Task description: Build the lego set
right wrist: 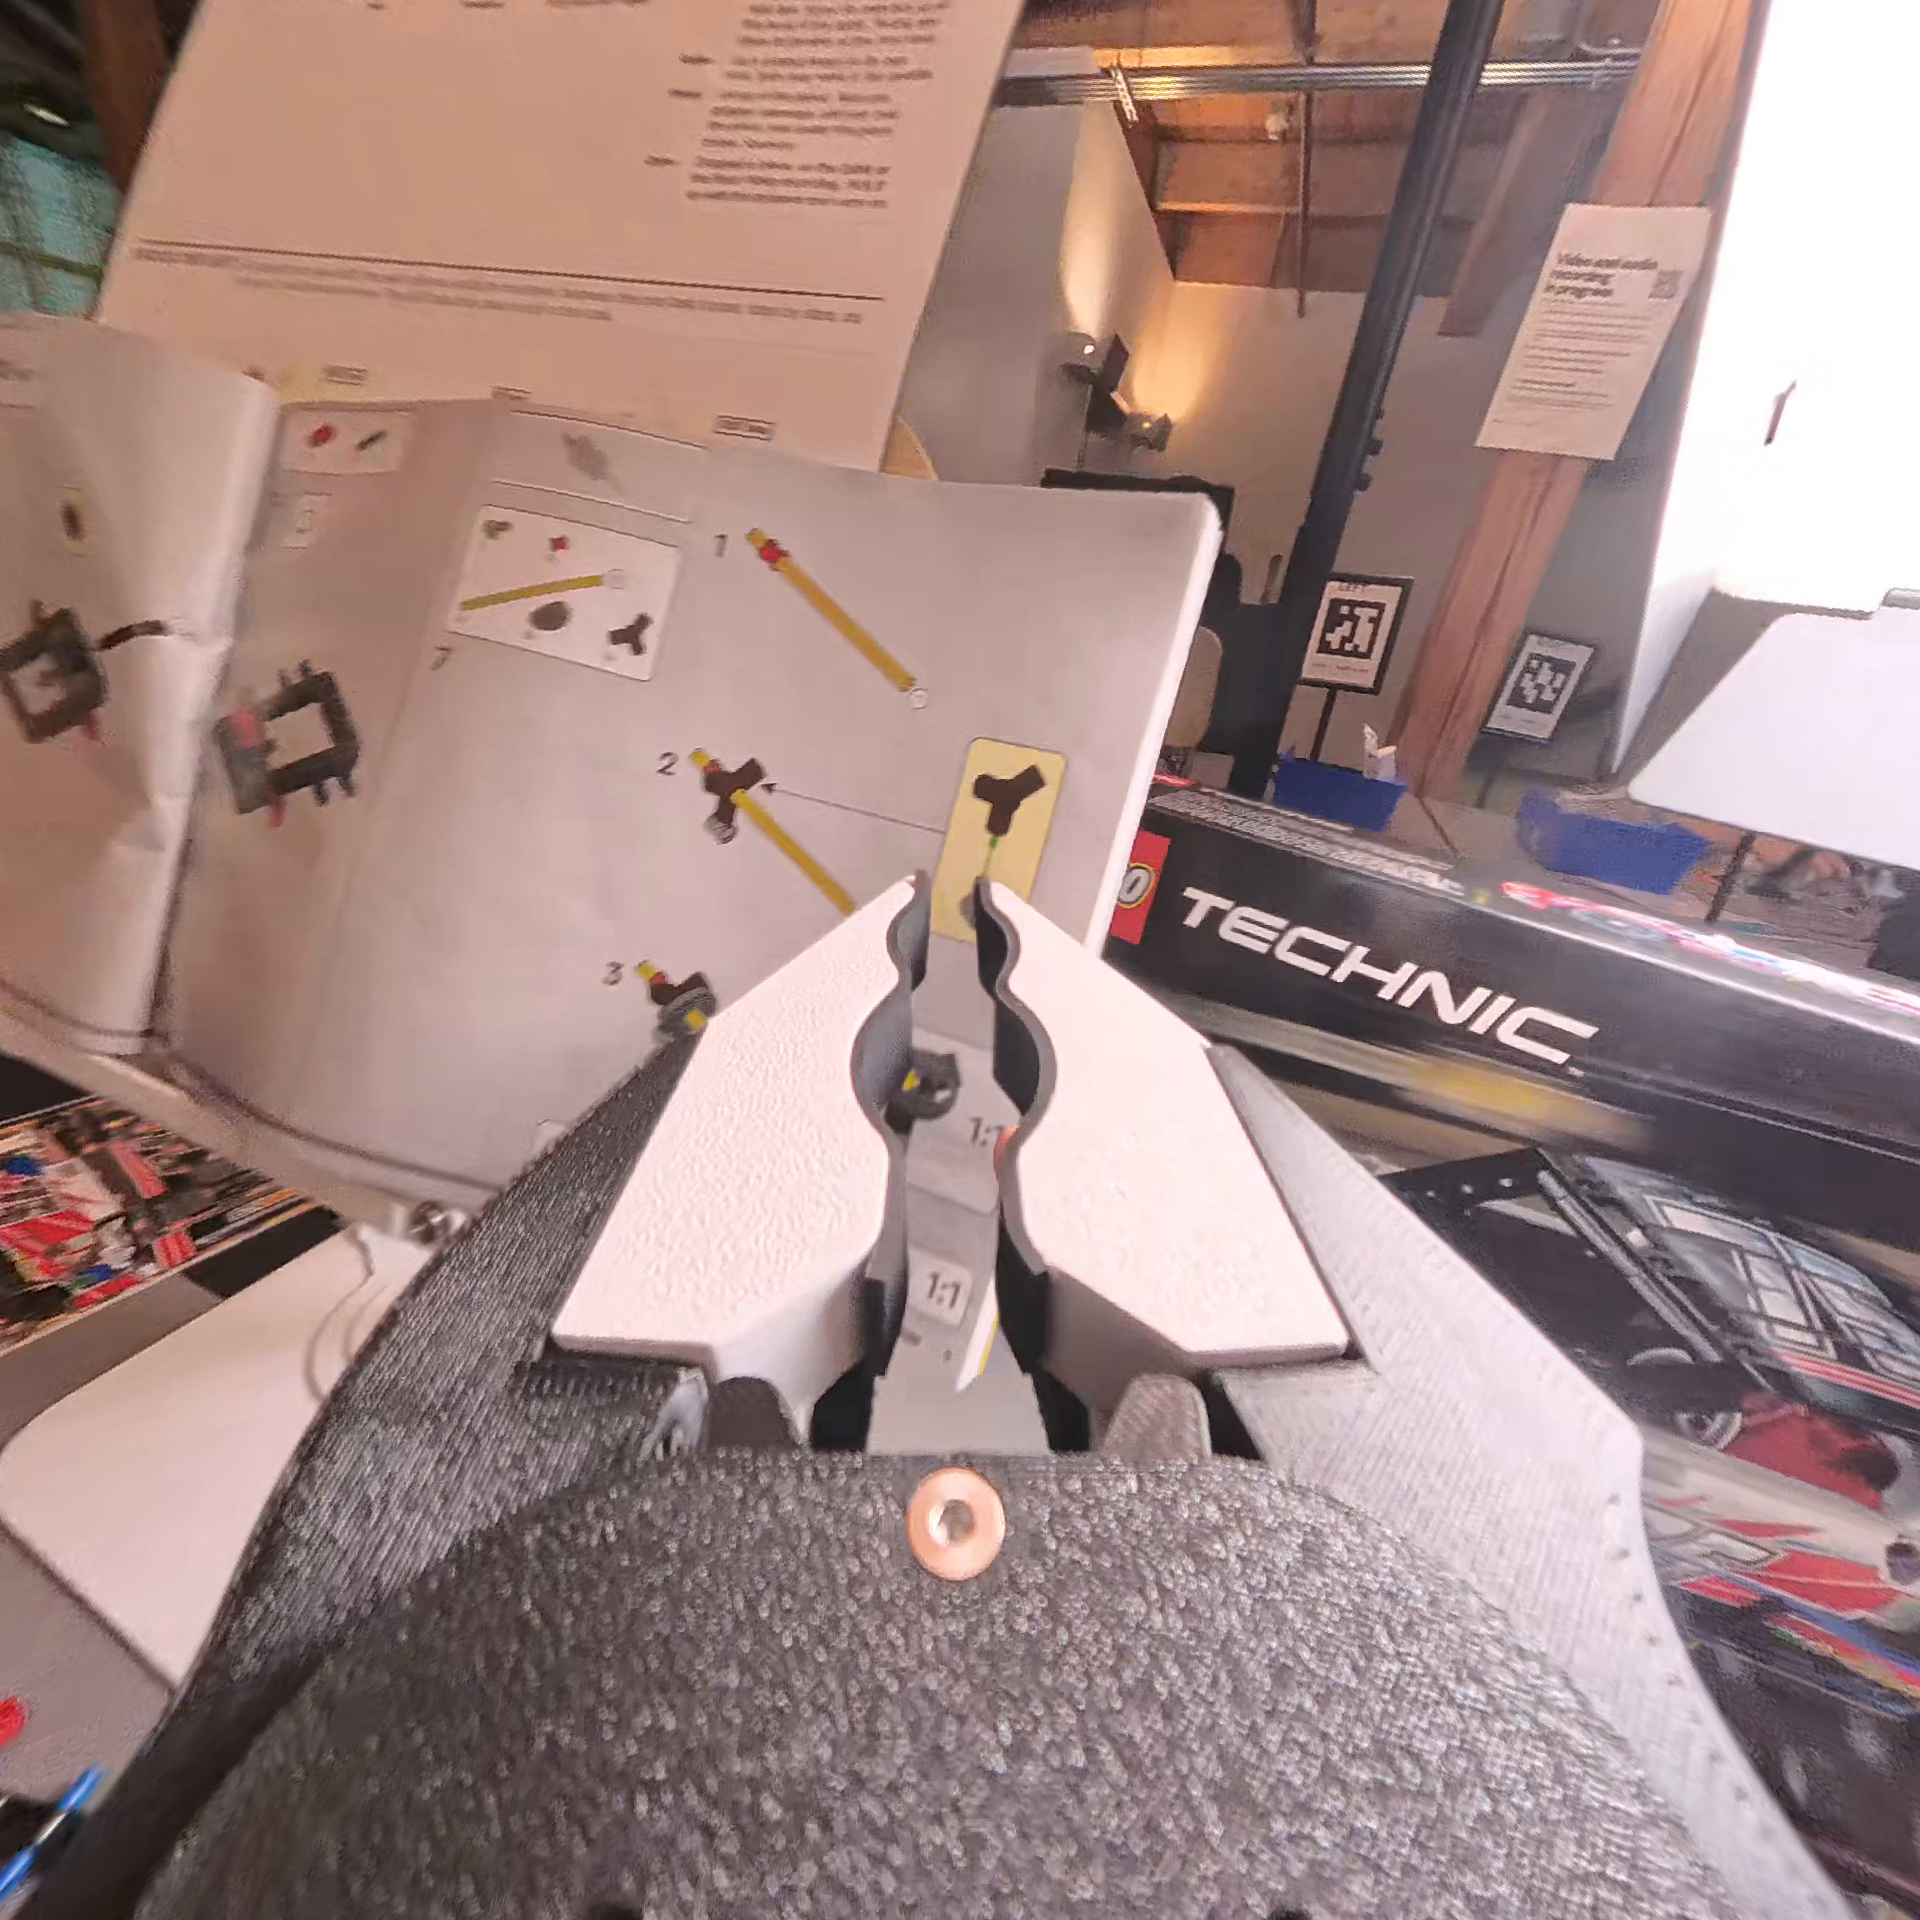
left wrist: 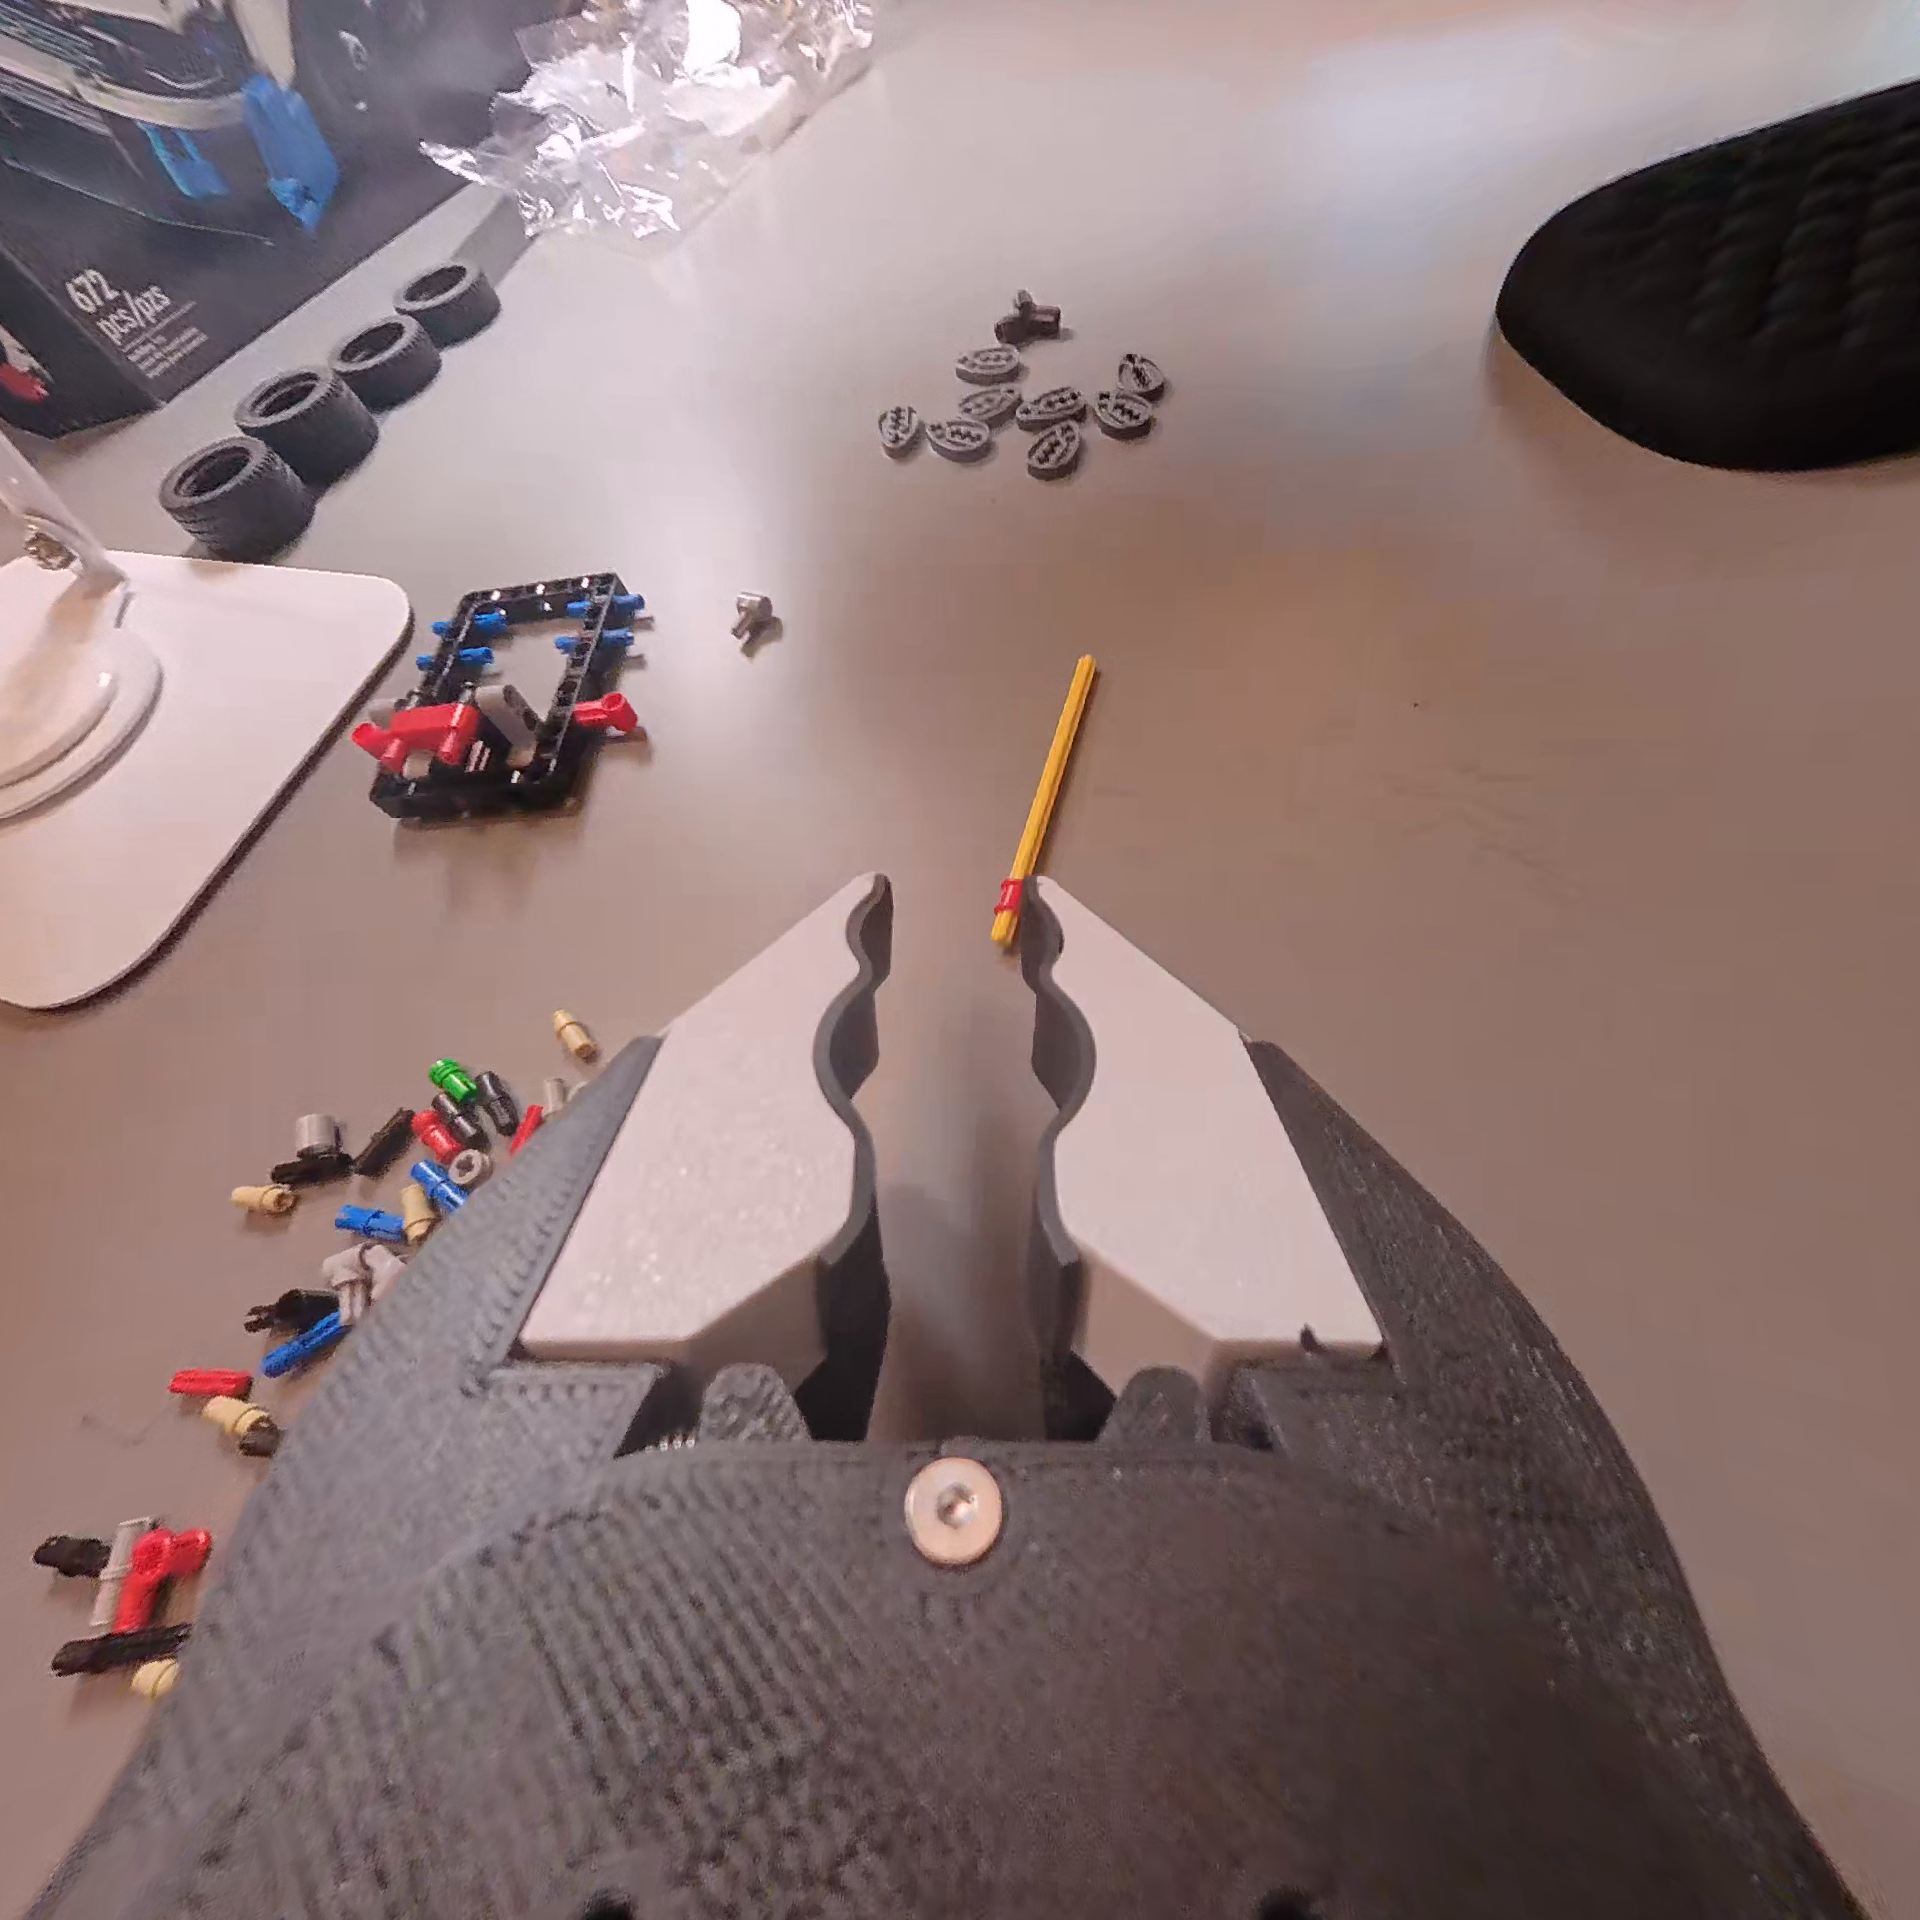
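Yellow axle [left wrist: 1042, 798] with its red bush lay just beside your left gripper [left wrist: 961, 902], jaws spread. Your right gripper [right wrist: 949, 902], jaws slightly apart and empty, faced the printed manual [right wrist: 644, 748] and black lettered box [right wrist: 1507, 997].

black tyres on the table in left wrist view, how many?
4, in a diagonal row beside the set's box: tyre one nearest, tyre two, tyre three, tyre four farthest. None seem hidden.
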Motion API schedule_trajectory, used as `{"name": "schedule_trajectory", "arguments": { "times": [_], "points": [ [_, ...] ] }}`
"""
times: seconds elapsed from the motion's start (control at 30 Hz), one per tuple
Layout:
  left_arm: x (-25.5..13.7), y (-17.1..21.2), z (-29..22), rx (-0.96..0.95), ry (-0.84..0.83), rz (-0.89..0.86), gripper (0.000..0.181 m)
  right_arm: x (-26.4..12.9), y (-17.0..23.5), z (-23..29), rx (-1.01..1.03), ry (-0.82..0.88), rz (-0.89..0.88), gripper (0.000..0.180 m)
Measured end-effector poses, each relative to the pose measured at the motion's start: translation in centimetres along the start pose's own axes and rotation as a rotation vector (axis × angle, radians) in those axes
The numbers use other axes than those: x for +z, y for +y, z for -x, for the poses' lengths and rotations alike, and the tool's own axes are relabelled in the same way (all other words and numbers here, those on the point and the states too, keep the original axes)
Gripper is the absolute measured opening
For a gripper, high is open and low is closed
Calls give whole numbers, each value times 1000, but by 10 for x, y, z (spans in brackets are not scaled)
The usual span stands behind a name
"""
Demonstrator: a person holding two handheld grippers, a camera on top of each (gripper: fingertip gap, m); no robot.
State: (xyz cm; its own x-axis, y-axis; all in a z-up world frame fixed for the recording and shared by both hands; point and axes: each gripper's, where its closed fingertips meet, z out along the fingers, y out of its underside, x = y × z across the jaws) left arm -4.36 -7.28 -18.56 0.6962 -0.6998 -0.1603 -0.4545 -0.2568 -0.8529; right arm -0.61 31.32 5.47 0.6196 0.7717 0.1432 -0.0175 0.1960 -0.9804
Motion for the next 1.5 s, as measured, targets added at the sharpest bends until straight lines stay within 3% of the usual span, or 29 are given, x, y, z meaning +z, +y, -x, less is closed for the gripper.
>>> {"name": "schedule_trajectory", "arguments": {
  "times": [0.23,0.57,0.67,0.8,0.93,1.03,1.17,1.33,1.5],
  "points": [
    [-10,-19,15,-71,-63,-137,26,24,4,-16,-2,34,19,3],
    [-39,-42,50,-161,-237,-327,37,10,22,-3,-7,2,50,5],
    [-44,-45,51,-168,-250,-338,38,-25,30,41,-22,-202,121,7],
    [-47,-51,48,-185,-227,-363,32,-132,109,115,-142,-584,527,9],
    [-41,-47,47,-215,-208,-348,31,-229,170,132,-205,-680,776,12],
    [-37,-45,47,-220,-207,-328,32,-269,192,125,-218,-668,877,17],
    [-33,-43,44,-220,-205,-308,32,-286,211,119,-155,-668,960,25],
    [-29,-41,40,-185,-214,-273,31,-286,217,126,-187,-695,995,21],
    [-23,-37,37,-182,-195,-250,30,-270,166,213,-164,-893,798,21]
  ]
}}
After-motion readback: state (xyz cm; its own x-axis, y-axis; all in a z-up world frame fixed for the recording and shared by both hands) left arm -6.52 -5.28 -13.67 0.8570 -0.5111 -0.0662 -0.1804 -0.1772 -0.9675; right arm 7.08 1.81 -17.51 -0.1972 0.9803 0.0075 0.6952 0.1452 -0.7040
